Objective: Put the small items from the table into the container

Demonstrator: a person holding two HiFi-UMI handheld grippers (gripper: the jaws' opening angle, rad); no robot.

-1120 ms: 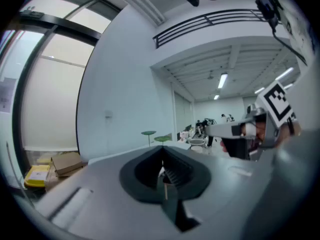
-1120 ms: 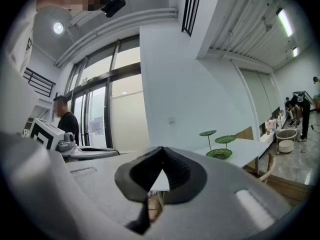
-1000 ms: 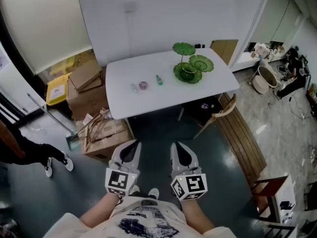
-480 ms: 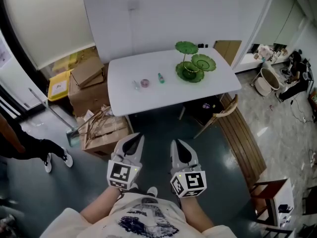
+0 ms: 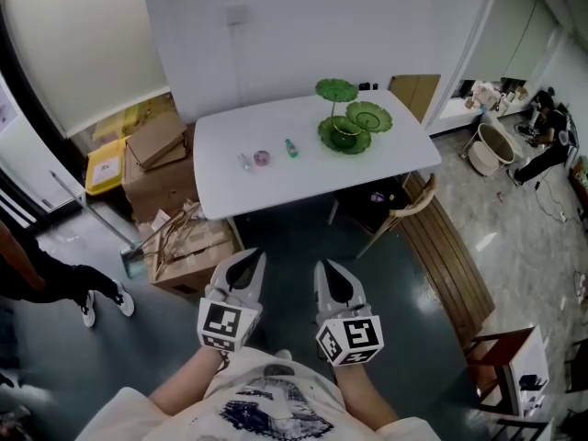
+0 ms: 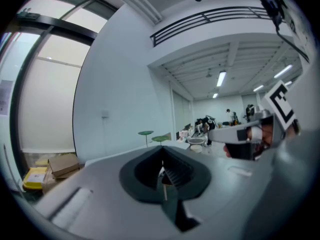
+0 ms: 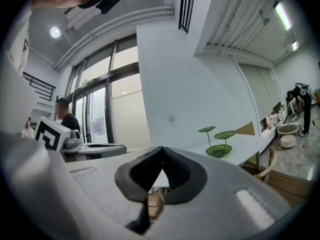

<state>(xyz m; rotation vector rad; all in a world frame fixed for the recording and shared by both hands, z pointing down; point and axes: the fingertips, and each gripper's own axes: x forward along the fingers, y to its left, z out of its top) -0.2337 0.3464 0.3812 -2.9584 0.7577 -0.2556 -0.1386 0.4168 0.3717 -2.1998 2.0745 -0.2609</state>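
Note:
A white table [image 5: 303,184] stands ahead across the dark floor. On it lie three small items: a clear piece [image 5: 245,162], a pink round one [image 5: 263,157] and a small green bottle [image 5: 291,148]. A green tiered dish stand [image 5: 347,122] sits to their right, and also shows as a far-off stand [image 6: 152,136] and stand [image 7: 218,145]. My left gripper [image 5: 248,261] and right gripper [image 5: 329,270] hang side by side near my body, well short of the table. Both are shut with nothing in them; the jaws meet in the left gripper [image 6: 162,158] and right gripper [image 7: 161,159].
Cardboard boxes [image 5: 163,168] and a yellow bin [image 5: 105,164] pile up left of the table. A wooden chair [image 5: 404,213] is tucked at its right front corner. A person [image 5: 50,281] stands at the far left.
The head view swayed slightly right and back again. Both grippers stay shut in nearly the same place.

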